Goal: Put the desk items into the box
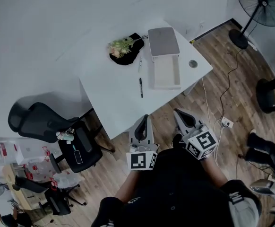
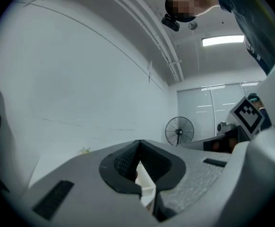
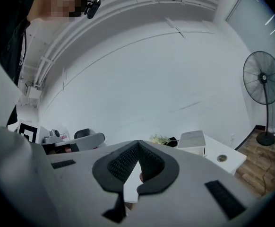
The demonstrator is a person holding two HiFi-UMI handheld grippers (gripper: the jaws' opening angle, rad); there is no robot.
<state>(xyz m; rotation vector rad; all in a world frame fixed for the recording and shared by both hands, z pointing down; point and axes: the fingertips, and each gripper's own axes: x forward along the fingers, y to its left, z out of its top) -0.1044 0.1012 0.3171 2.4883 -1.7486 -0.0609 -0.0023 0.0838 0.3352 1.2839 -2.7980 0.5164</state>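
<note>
On the white desk [image 1: 114, 91] lies an open white box [image 1: 166, 72], its grey lid [image 1: 163, 40] resting at its far end. A black pen [image 1: 141, 87] and a lighter pen [image 1: 140, 64] lie just left of the box. A small plant on a black base [image 1: 122, 46] stands further back. My left gripper [image 1: 144, 121] and right gripper [image 1: 180, 115] hover side by side off the desk's near edge, close to the person's body, both shut and empty. The right gripper [image 3: 138, 144] looks toward the box [image 3: 192, 140]; the left gripper [image 2: 138, 143] also points at the desk.
A round grommet [image 1: 193, 64] sits in the desk right of the box. A black office chair [image 1: 47, 126] stands left of the desk. At the far right is a standing fan [image 1: 262, 4], with cables and a power strip [image 1: 226, 123] on the wooden floor.
</note>
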